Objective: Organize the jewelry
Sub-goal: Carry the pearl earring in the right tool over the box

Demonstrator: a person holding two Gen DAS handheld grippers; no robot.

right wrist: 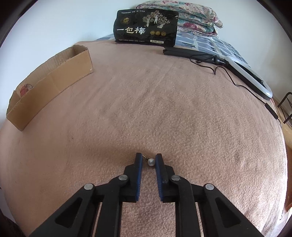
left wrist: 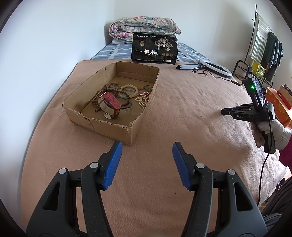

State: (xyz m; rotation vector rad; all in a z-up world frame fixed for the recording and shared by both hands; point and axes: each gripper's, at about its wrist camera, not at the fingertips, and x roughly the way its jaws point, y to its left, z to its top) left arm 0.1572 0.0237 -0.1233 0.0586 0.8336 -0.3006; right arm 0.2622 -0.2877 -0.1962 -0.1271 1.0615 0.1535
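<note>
Earring (right wrist: 151, 161): small pearl on a thin wire hook, lying on the blanket (right wrist: 164, 109) at 6 o'clock in the right wrist view, right at the tips of the right gripper (right wrist: 148, 157). The jaws are drawn in to a narrow gap, with pearl and hook caught between the blue pads, so it reads as pinched, though contact on the left pad is hard to confirm.

Handling: very light; the round, smooth pearl is likely to roll or squirt out of flat pads. The hook is thin and would bend if squeezed hard. Best hold is across the pearl's middle, near the pad tips, with light pressure. The soft pile may snag the hook on lifting.

Left gripper (left wrist: 147, 145) is spread wide with nothing in it, above bare blanket.

Box (left wrist: 102, 125) sits at 10 o'clock from the left gripper, well apart from the earring; inside are bracelets (left wrist: 127, 87) and a watch (left wrist: 111, 101). This is probably the drop spot.

Farther off: bag (right wrist: 146, 27) at 12 o'clock, ring light (right wrist: 251, 76) at 2, quilt (right wrist: 197, 14) behind.
</note>
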